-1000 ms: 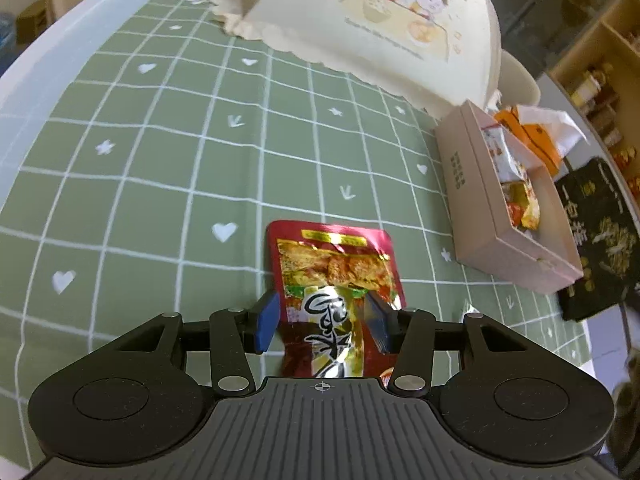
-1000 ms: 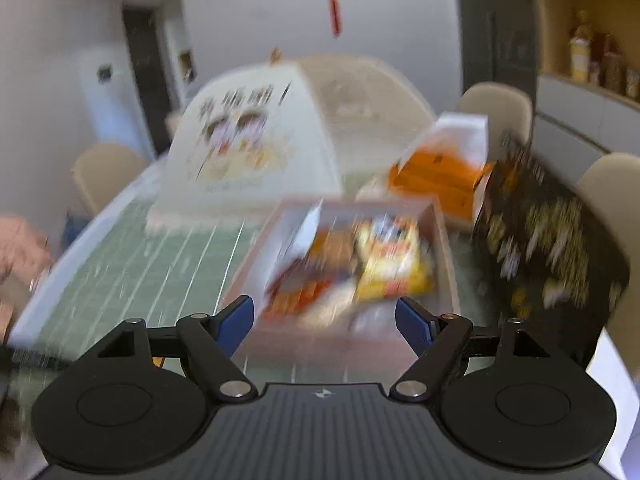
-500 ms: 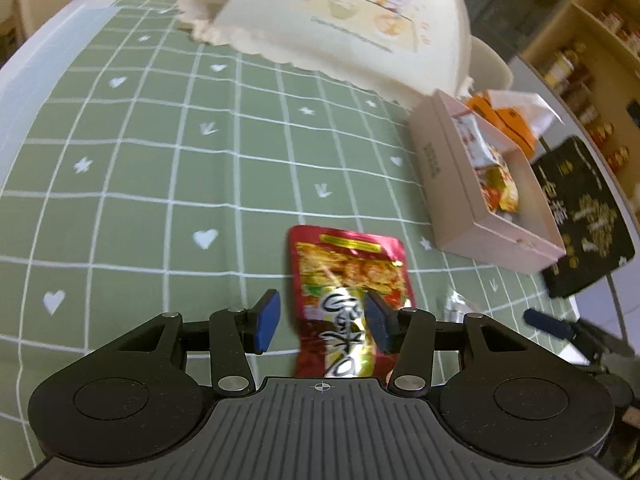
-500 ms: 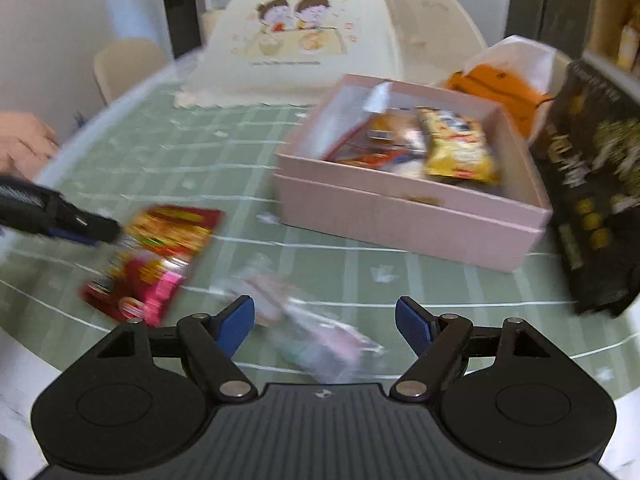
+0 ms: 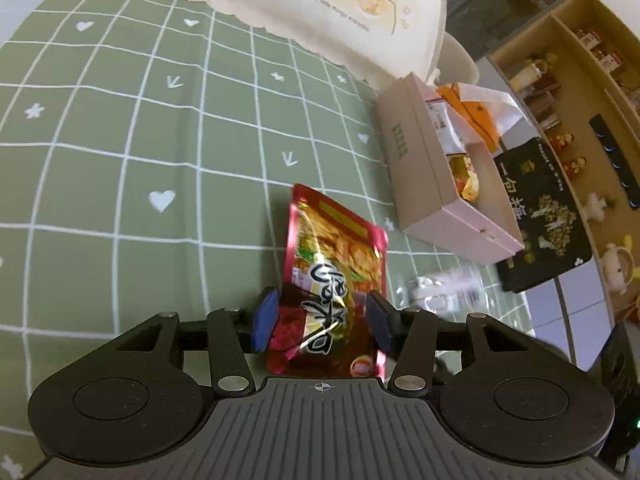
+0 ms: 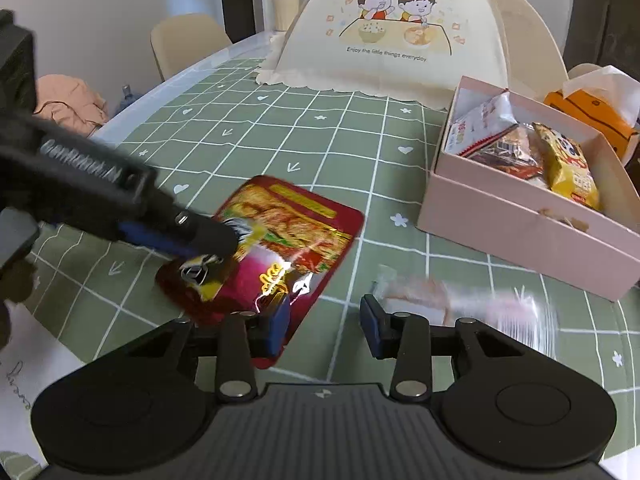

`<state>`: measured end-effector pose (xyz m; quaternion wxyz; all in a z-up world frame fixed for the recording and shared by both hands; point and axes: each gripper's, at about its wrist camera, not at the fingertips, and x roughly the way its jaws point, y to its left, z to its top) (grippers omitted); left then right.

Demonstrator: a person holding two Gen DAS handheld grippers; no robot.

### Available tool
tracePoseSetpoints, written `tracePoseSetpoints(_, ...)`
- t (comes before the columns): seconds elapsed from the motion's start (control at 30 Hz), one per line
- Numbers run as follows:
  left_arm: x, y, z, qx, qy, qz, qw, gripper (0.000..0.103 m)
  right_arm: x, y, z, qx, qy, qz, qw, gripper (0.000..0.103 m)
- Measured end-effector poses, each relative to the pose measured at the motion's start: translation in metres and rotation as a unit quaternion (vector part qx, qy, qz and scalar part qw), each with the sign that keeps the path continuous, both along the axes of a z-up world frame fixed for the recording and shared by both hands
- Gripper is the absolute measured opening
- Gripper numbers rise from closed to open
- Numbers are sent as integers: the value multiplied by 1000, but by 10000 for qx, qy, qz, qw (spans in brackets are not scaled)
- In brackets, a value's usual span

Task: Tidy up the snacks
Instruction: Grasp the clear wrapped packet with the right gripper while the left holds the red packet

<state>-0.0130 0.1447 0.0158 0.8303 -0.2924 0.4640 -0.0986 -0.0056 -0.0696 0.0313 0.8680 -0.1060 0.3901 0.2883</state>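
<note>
1. The left gripper [image 5: 320,322] has its jaws around the lower end of the red snack packet [image 5: 334,276], at the bottom centre of the left wrist view. The blue pads stand beside the packet's edges; whether they press it or merely flank it, I cannot tell.
2. The right gripper [image 6: 325,328] hangs open and holds nothing, low in its own view, above the green checked tablecloth [image 6: 248,136].
3. Risk: the packet is glossy and limp, so a hold at one end could let it slide out or fold on the way to the pink box [image 6: 520,224] at the right of the frame.
4. Risk: the two grippers are near each other; the right one could knock the packet or the left fingers.
5. Risk: the clear wrapper [image 6: 480,308], blurred at lower right, is thin and flat and may be hard to pinch.
6. Count: one red packet, one clear wrapper, one pink box with at least three snacks inside, one food cover [image 6: 400,28], one black packet [image 5: 540,216].
</note>
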Motion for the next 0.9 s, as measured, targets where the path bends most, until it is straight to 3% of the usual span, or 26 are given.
tracePoseSetpoints(0.13,-5,-15,22,-44,-289,-384,9988,54,-7,-10,1,-30,-13,-73,10000,38)
tracePoseSetpoints(0.23,-10,-22,36,-568,-597,-817,9932,51,-10,-21,0,52,61,-139,9999,36)
tracePoseSetpoints(0.3,-6,-31,35,-817,-574,-1094,9890,44,-13,-26,0,98,73,-146,9998,36)
tracePoseSetpoints(0.43,10,-57,15,-36,-243,-998,9947,42,-21,-29,-2,8,1,-107,9999,36)
tracePoseSetpoints(0.47,13,-60,10,30,-193,-940,9954,44,-22,-30,-2,-12,-14,-98,10000,36)
tracePoseSetpoints(0.53,19,-66,3,230,-152,-849,9960,40,-24,-32,-2,-43,-46,-77,9999,36)
tracePoseSetpoints(0.6,22,-71,1,440,-156,-816,9956,31,-26,-35,-3,-71,-71,-71,9999,36)
tracePoseSetpoints(0.7,18,-69,1,439,-173,-752,9961,30,-27,-45,1,-102,-49,-134,9998,36)
tracePoseSetpoints(0.77,12,-64,3,461,-172,-706,9963,29,-22,-58,9,-13,-57,-341,9994,45)
tracePoseSetpoints(0.83,5,-65,6,561,-207,-622,9963,28,-11,-72,16,113,-127,-554,9983,65)
tracePoseSetpoints(0.9,-7,-60,13,667,-263,-491,9962,27,6,-86,19,115,-203,-811,9964,67)
